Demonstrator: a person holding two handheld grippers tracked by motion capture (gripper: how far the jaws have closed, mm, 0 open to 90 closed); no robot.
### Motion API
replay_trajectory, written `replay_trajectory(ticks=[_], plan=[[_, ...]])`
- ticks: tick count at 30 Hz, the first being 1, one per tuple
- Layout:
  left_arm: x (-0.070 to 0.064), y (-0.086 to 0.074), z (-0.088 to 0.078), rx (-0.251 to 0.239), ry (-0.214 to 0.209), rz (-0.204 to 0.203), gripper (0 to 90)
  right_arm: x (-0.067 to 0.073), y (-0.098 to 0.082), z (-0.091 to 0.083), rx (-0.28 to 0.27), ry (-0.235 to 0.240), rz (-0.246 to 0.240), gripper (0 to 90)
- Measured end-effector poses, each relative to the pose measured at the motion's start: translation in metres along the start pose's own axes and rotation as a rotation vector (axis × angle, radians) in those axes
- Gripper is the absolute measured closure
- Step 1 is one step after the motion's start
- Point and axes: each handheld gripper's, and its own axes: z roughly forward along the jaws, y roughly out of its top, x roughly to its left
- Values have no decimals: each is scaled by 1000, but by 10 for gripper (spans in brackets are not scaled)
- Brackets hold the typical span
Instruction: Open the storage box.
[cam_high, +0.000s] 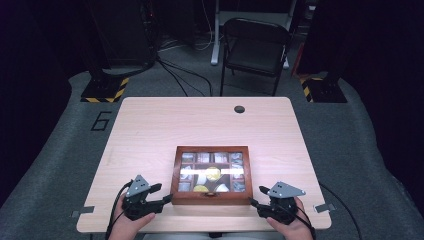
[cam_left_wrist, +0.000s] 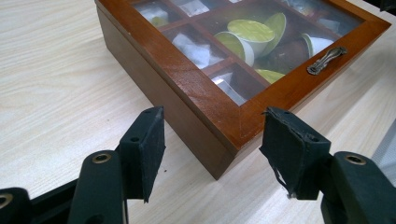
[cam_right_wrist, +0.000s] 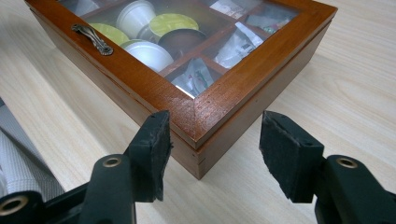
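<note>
The left gripper is spread, its jaws straddling the near left corner of the wooden box without pressing it. The right gripper stands the same way at the near right corner, spread and gripping nothing. The box sits shut at the front middle of the bench, its glass lid showing cups and packets inside. A corner gives slanted faces, so closing there could make the pads slip or push the box askew.

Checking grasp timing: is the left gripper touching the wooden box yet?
Apart. In the left gripper view the left gripper straddles the wooden box corner, tabletop visible between pads and wood.
</note>
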Motion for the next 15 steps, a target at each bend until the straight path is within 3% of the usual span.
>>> replay_trajectory(ticks=[5,10,15], plan=[[-1,0,1,0,-2,1,391,0,0,1,2,13,2,428],[-3,-1,4,10,-29,-14,391,2,-2,5,16,24,-3,432],[-6,-1,6,22,-41,12,401,3,-4,11,55,30,-28,472]])
